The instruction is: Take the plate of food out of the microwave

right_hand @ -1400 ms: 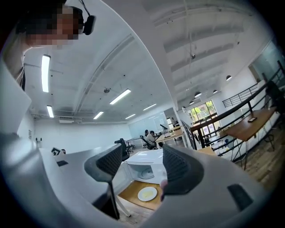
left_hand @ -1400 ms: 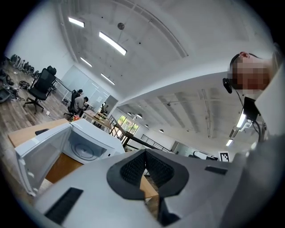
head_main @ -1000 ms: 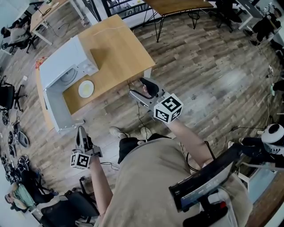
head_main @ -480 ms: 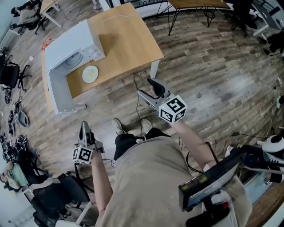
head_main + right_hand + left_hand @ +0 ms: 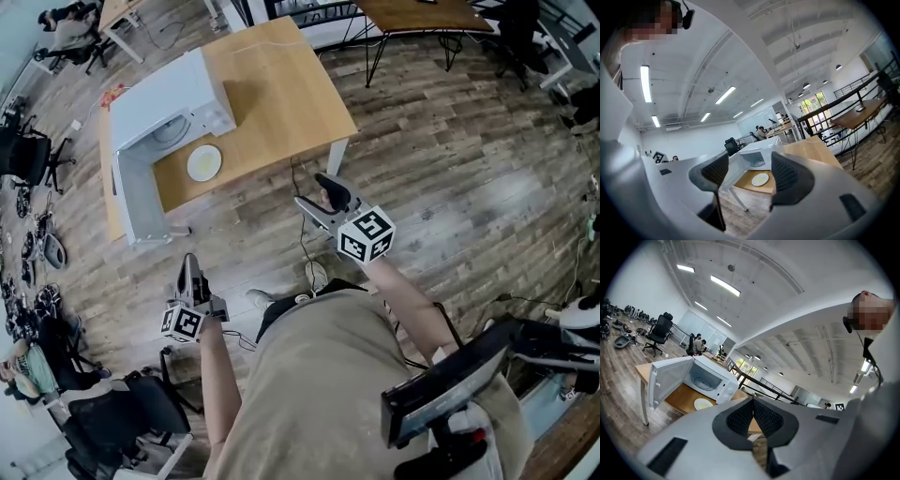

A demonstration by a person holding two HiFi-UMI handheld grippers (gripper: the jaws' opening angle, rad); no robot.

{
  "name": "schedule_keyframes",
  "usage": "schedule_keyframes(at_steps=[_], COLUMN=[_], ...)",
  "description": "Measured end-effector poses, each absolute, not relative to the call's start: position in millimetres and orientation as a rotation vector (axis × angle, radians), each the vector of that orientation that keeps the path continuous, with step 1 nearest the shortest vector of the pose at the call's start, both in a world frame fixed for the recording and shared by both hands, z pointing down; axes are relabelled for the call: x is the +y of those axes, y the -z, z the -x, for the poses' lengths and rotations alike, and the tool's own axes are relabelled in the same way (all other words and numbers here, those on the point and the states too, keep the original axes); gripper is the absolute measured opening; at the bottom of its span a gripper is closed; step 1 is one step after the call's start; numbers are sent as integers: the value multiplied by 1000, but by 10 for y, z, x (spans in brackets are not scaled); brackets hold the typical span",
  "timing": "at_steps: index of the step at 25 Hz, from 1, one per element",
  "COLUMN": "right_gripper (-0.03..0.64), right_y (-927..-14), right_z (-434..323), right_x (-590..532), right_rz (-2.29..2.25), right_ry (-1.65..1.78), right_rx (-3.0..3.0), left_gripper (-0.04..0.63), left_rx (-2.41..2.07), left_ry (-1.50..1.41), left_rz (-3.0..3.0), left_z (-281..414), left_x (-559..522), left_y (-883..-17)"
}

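The white plate of food point(image 5: 204, 162) lies on the wooden table point(image 5: 281, 103) just in front of the white microwave point(image 5: 159, 103), whose door point(image 5: 131, 202) hangs open. The plate point(image 5: 703, 404) also shows in the left gripper view, and the plate point(image 5: 760, 179) shows in the right gripper view. My left gripper point(image 5: 192, 272) is shut and empty, low over the floor, well short of the table. My right gripper point(image 5: 319, 199) is open and empty, near the table's front corner. Both are apart from the plate.
Wood-plank floor surrounds the table. Office chairs point(image 5: 19, 169) stand at the left, another desk point(image 5: 431, 14) at the back, and seated people at the far left. A cable point(image 5: 298, 202) hangs below the table's front edge.
The view has shifted so the table and microwave sit slightly further right and lower. Both grippers keep the same jaw positions; the plate has not moved on the table.
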State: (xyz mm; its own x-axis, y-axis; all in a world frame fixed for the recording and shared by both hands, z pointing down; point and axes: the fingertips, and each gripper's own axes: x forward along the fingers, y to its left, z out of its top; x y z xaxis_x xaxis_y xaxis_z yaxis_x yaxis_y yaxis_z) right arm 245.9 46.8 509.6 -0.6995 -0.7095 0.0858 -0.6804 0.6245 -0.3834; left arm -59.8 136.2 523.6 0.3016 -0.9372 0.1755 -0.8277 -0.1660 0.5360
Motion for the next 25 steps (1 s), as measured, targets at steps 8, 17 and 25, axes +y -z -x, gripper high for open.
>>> schedule_keyframes(at_steps=[8,17,25], right_gripper=[295,295,295], right_y=[-5187,-5275,-5358], right_z=[-2238,-2129,-2147], right_x=[480,484,490], right_rz=[1160,1146,1150], right_ry=[654,702,708], right_rx=[2788,2795,2806], left_gripper=[5,5,5], left_rx=[-1554,-1525,-1502], left_ry=[287,272,255], left_rz=[-1986,-1998,-2020], left_z=[710,649,578], left_x=[1490,1456,1406], left_y=[-5422,-5477,-5465])
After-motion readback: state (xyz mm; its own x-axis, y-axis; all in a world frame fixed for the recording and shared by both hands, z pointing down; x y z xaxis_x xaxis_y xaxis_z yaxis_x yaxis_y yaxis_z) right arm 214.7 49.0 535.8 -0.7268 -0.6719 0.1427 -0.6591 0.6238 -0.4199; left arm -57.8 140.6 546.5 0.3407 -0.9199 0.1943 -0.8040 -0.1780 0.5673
